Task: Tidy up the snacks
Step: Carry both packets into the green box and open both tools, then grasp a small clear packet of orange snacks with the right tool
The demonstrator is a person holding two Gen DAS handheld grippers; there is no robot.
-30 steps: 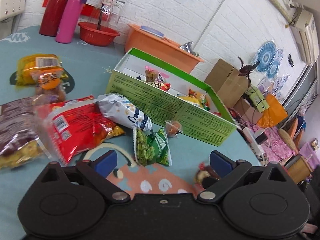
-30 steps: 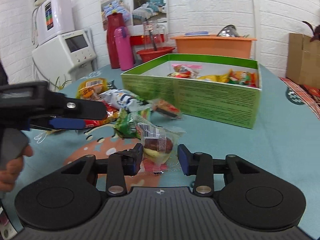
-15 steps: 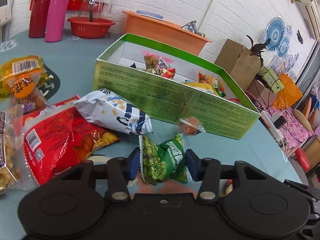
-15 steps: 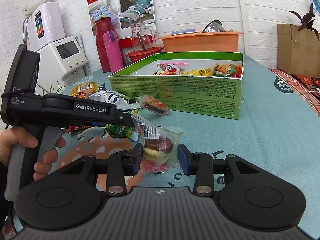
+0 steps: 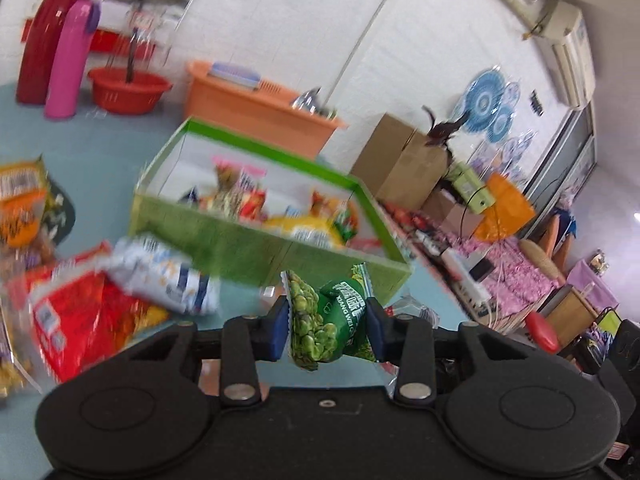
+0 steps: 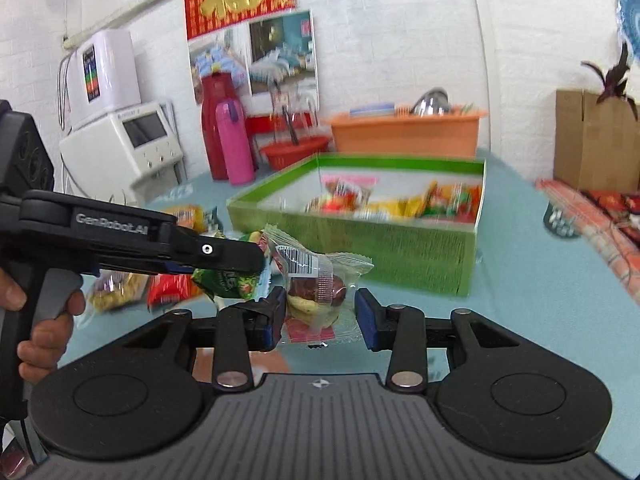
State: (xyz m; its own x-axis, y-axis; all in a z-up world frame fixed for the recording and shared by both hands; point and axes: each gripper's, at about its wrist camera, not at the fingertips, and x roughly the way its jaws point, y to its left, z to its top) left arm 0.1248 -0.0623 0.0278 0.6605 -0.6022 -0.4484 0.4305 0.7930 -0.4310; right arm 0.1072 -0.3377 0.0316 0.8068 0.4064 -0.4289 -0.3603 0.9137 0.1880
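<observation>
My left gripper (image 5: 327, 320) is shut on a green pea packet (image 5: 320, 332), which hangs crumpled between the blue pads, clear of the table. In the right wrist view the same left gripper (image 6: 256, 260) comes in from the left, held by a hand (image 6: 44, 332), with the green packet (image 6: 228, 282) under its tip. My right gripper (image 6: 320, 314) is shut on a clear packet (image 6: 316, 288) with brown and yellow pieces inside. Beyond both stands the open green box (image 5: 240, 248) (image 6: 400, 248), with several snack packets inside.
A red bag (image 5: 80, 320), a white-and-blue bag (image 5: 160, 280) and orange-yellow bags (image 5: 20, 208) lie on the teal table left of the box. A pink flask (image 5: 66, 60), a red bowl (image 5: 128, 90) and an orange basin (image 5: 256, 104) stand at the back.
My left gripper went from wide open to shut on the green pea packet and raised it off the table. My right gripper rose a little with the clear packet.
</observation>
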